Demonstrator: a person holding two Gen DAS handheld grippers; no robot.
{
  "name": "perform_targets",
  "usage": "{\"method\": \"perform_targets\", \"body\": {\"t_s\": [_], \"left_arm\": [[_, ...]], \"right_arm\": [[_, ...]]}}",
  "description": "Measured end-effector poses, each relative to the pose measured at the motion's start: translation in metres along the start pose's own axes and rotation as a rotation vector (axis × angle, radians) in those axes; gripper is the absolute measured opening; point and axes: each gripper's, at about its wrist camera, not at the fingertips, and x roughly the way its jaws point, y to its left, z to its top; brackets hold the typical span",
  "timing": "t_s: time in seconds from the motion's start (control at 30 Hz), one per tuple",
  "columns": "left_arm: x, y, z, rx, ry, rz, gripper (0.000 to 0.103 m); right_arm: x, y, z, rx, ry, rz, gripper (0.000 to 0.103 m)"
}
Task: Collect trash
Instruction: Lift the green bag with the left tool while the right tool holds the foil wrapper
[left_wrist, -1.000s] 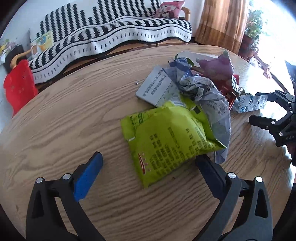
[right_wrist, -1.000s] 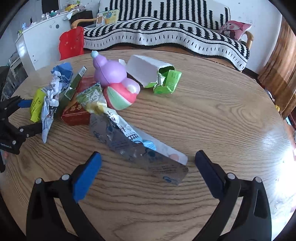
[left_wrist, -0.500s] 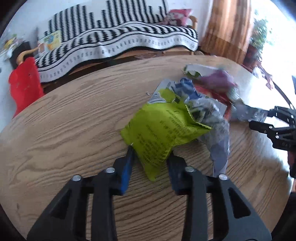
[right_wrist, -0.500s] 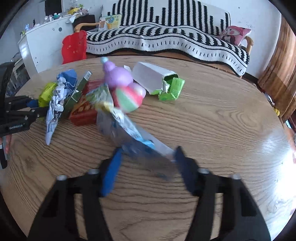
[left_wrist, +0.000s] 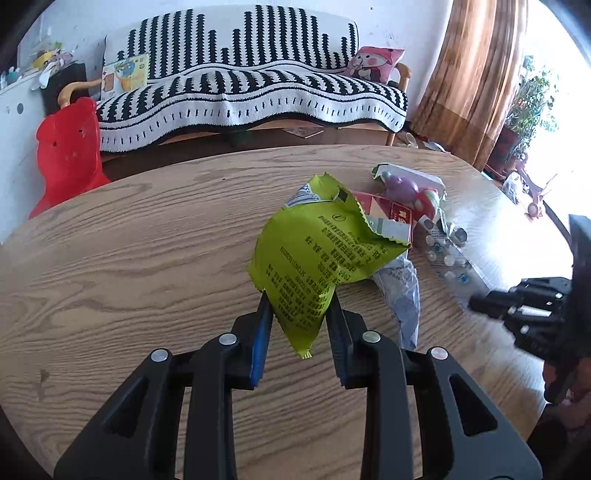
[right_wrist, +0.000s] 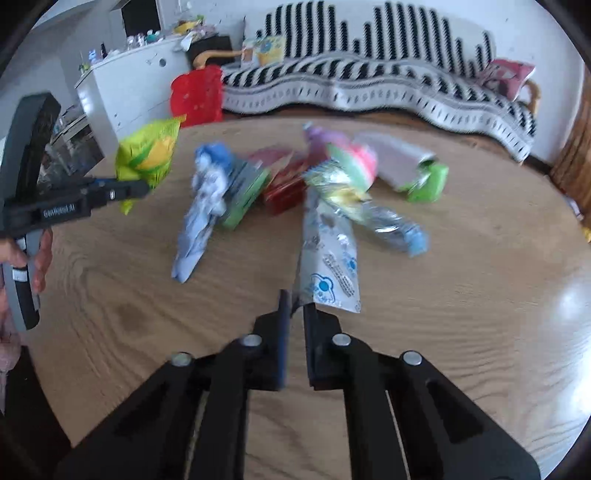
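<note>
Across the round wooden table (left_wrist: 110, 258) the remaining litter lies in a loose heap near the middle: a white carton with a green torn end (right_wrist: 402, 166), a red box (right_wrist: 284, 184), a crumpled blue-and-white wrapper (right_wrist: 201, 218), and a purple-and-pink toy-like piece (left_wrist: 406, 188) whose shape the motion blur hides, so I cannot say exactly what it is.

Left gripper (left_wrist: 299, 325): jaws closed narrow on the lower corner of the yellow-green snack bag (left_wrist: 325, 251), which is lifted clear of the wood. Bag looks empty or nearly so, thin film, crinkly, very light; it stands up from the pinch with a slight sag. Corner grip seems adequate.

Right gripper (right_wrist: 295, 321): jaws nearly together on the near end of the silver foil pouch (right_wrist: 328, 258), its far end resting among the heap. Foil probably slick and limp; a hold deeper than the edge seam would be safer against slipping.
</note>
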Motion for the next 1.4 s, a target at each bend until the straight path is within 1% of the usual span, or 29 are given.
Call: {"method": "perform_targets", "body": {"t_s": [0.03, 0.07, 0.13, 0.17, 0.27, 0.3, 0.4, 0.47, 0.53, 0.6, 0.63, 0.7, 0.73, 0.77, 0.8, 0.83, 0.87, 0.9, 0.97, 1.0, 1.03, 1.07, 1.13, 1.2, 1.27, 1.4], "left_arm": [[-0.002, 0.002, -0.001, 0.003, 0.000, 0.003, 0.028], [-0.003, 0.004, -0.002, 0.004, 0.001, 0.004, 0.028], [-0.005, 0.009, -0.003, -0.001, 0.002, 0.008, 0.028], [-0.005, 0.011, -0.004, -0.005, 0.001, 0.010, 0.028], [-0.005, 0.016, -0.003, -0.017, 0.001, 0.013, 0.028], [-0.005, 0.017, -0.003, -0.016, 0.001, 0.013, 0.028], [-0.002, 0.017, -0.003, -0.005, 0.009, 0.018, 0.028], [-0.002, 0.018, -0.002, 0.000, 0.011, 0.017, 0.028], [-0.001, 0.018, -0.002, 0.001, 0.010, 0.011, 0.028], [0.001, 0.018, -0.002, -0.005, 0.021, 0.004, 0.028], [0.002, 0.018, -0.002, -0.007, 0.032, 0.001, 0.028], [0.009, 0.016, -0.004, -0.002, 0.065, -0.014, 0.028], [0.012, 0.015, -0.005, -0.001, 0.079, -0.017, 0.032], [0.017, 0.013, -0.006, 0.004, 0.101, -0.021, 0.041], [0.021, 0.012, -0.007, 0.007, 0.112, -0.022, 0.047], [0.025, 0.010, -0.007, 0.013, 0.117, -0.020, 0.059], [0.028, 0.009, -0.007, 0.020, 0.114, -0.008, 0.063], [0.031, 0.007, -0.007, 0.025, 0.113, 0.007, 0.063], [0.037, 0.008, -0.005, 0.025, 0.113, 0.021, 0.061], [0.039, 0.010, -0.005, 0.021, 0.115, 0.019, 0.056], [0.041, 0.012, -0.004, 0.017, 0.103, 0.029, 0.038], [0.042, 0.013, -0.003, 0.017, 0.105, 0.035, 0.031], [0.041, 0.017, 0.001, -0.013, 0.110, 0.011, 0.029], [0.038, 0.019, 0.003, -0.043, 0.098, -0.016, 0.028], [0.030, 0.017, 0.006, -0.042, 0.074, -0.010, 0.027], [0.017, 0.009, 0.006, -0.035, 0.039, -0.012, 0.027]], "right_arm": [[0.000, 0.005, -0.001, -0.019, -0.006, -0.024, 0.008], [0.001, 0.007, -0.001, -0.023, -0.005, -0.048, 0.013], [0.001, 0.007, -0.001, 0.007, -0.012, -0.057, 0.055], [0.001, 0.008, -0.001, 0.014, -0.013, -0.060, 0.088], [0.006, 0.010, -0.001, 0.031, 0.006, -0.031, 0.088], [0.006, 0.010, -0.001, 0.035, 0.005, -0.033, 0.088], [0.004, 0.003, 0.000, 0.085, -0.007, 0.009, 0.088], [0.001, -0.004, -0.001, 0.128, -0.014, 0.045, 0.085], [-0.004, -0.008, -0.003, 0.131, -0.008, 0.071, 0.079], [-0.016, -0.010, -0.004, 0.120, -0.028, 0.060, 0.079], [-0.024, -0.011, -0.004, 0.117, -0.057, 0.039, 0.079], [-0.035, -0.012, -0.002, 0.091, -0.105, -0.046, 0.080], [-0.034, -0.012, 0.000, 0.080, -0.106, -0.077, 0.081], [-0.028, -0.014, 0.003, 0.071, -0.093, -0.105, 0.081], [-0.021, -0.015, 0.004, 0.067, -0.077, -0.111, 0.081], [-0.011, -0.017, 0.008, 0.062, -0.053, -0.106, 0.080], [-0.004, -0.018, 0.011, 0.056, -0.039, -0.111, 0.080], [0.002, -0.020, 0.014, 0.049, -0.033, -0.119, 0.079], [0.015, -0.021, 0.022, 0.032, -0.016, -0.135, 0.073], [0.020, -0.022, 0.024, 0.030, -0.007, -0.133, 0.062], [0.022, -0.021, 0.027, 0.024, -0.010, -0.144, 0.059], [0.023, -0.021, 0.028, 0.025, -0.013, -0.130, 0.037], [0.026, -0.020, 0.030, 0.035, -0.017, -0.113, 0.037], [0.024, -0.016, 0.028, 0.023, -0.026, -0.109, 0.034], [0.013, -0.012, 0.026, 0.014, -0.061, -0.112, 0.034], [-0.014, -0.009, 0.023, 0.045, -0.148, -0.098, 0.034]]}}
